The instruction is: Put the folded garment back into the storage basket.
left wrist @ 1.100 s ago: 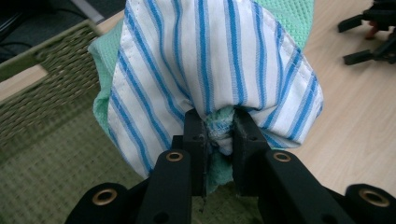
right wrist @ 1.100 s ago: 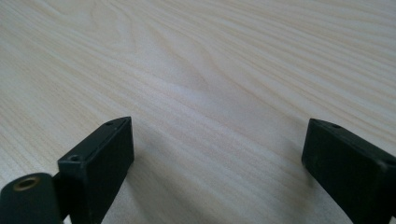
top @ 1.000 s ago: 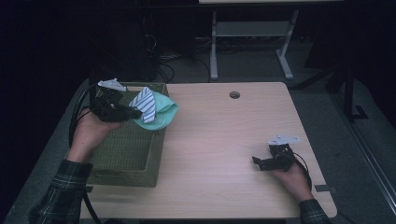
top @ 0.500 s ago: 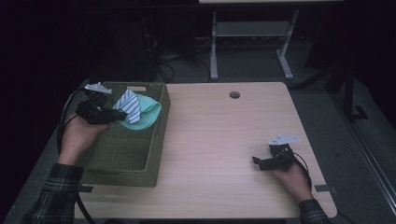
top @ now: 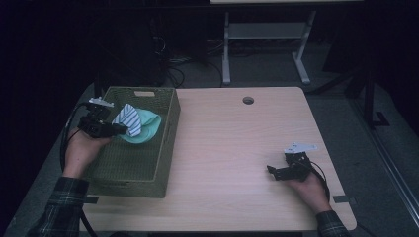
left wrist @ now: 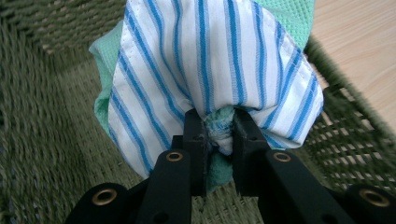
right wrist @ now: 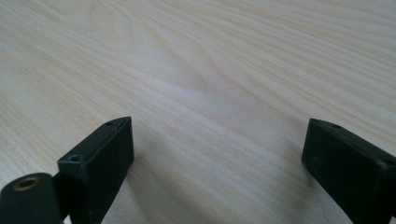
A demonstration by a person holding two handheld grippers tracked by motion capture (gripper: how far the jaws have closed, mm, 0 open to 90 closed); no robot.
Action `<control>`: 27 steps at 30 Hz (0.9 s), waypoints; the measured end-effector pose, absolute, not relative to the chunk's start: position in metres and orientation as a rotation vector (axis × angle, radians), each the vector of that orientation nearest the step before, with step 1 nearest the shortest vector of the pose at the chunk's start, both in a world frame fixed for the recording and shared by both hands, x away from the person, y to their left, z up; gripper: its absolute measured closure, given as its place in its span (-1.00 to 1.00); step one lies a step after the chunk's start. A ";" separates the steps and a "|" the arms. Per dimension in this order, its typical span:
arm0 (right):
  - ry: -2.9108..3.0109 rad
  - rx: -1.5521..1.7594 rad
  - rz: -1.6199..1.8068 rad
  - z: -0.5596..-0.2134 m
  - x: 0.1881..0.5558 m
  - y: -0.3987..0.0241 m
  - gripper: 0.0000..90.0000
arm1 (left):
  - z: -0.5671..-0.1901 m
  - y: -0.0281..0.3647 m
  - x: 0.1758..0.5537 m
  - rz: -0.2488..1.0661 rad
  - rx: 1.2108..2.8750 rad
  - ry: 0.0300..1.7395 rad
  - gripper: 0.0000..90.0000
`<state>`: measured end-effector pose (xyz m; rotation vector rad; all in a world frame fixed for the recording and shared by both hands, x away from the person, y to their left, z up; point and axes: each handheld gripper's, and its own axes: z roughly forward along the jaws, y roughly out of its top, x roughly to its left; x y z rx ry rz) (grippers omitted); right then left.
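Note:
My left gripper [top: 120, 131] [left wrist: 219, 122] is shut on a bundle of cloth: a white cloth with blue stripes [top: 129, 118] [left wrist: 210, 60] wrapped over a mint green one [top: 148, 129] [left wrist: 287, 14]. The bundle hangs inside the green woven basket [top: 163, 153] [left wrist: 42, 154], over its far half, above the floor of it. My right gripper [top: 272, 171] [right wrist: 217, 154] rests on the wooden table near its front right, jaws wide apart with bare wood between them.
The basket stands at the table's left side, its right wall bordering the open tabletop [top: 237, 143]. A round cable hole [top: 248, 100] sits near the table's far edge. A metal stand [top: 264, 34] is on the floor behind the table.
My left hand has carried the cloth bundle leftward and down, from over the basket's far right corner into the basket. The right gripper has stayed still.

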<state>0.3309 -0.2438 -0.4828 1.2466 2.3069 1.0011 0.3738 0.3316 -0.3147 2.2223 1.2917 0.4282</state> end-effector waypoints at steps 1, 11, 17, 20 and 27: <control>2.307 1.248 1.000 -0.483 0.331 -0.244 -0.81 | -0.317 0.332 0.374 0.431 2.223 1.300 0.73; 2.306 1.244 1.000 -0.483 0.331 -0.244 -0.81 | -0.348 0.338 0.381 0.418 2.267 1.372 0.72; 2.307 1.241 1.001 -0.483 0.331 -0.244 -0.81 | -0.368 0.338 0.386 0.381 2.287 1.401 0.72; 2.307 1.243 1.001 -0.483 0.331 -0.244 -0.81 | -0.375 0.338 0.387 0.363 2.290 1.411 0.72; 2.307 1.242 1.001 -0.483 0.331 -0.244 -0.81 | -0.392 0.337 0.391 0.304 2.305 1.420 0.72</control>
